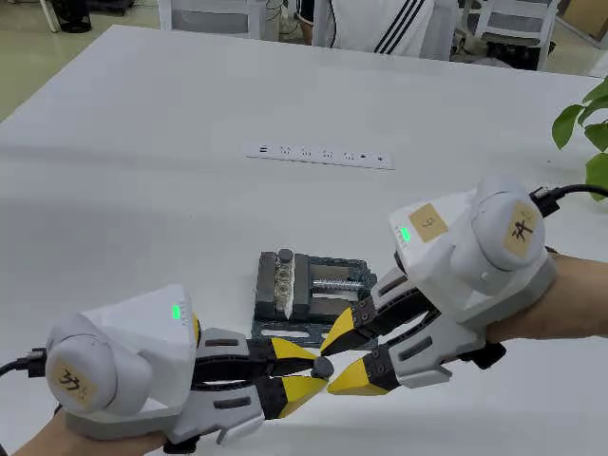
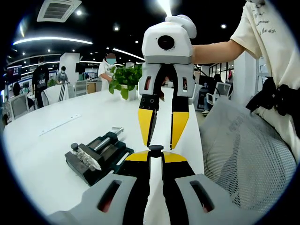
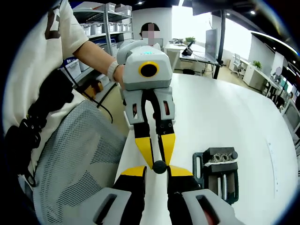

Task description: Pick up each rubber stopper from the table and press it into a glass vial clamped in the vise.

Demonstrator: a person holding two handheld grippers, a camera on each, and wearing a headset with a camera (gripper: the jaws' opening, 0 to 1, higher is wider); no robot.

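A small dark rubber stopper point(image 1: 323, 366) is pinched between the yellow tips of my left gripper point(image 1: 316, 373), which is shut on it near the table's front edge. My right gripper point(image 1: 335, 365) faces it tip to tip, jaws open on either side of the stopper. In the left gripper view the stopper point(image 2: 155, 148) sits at my left gripper point(image 2: 155, 154) tips, below the spread right gripper point(image 2: 161, 140). The dark vise point(image 1: 309, 294) just behind holds a row of glass vials point(image 1: 283, 282); the farthest carries a dark stopper point(image 1: 285, 256).
A white power strip point(image 1: 318, 154) lies mid-table. Green plant leaves point(image 1: 589, 123) reach in at the right edge. A person point(image 1: 370, 24) stands at the far side. A mesh chair point(image 2: 234, 150) is below the table's near edge.
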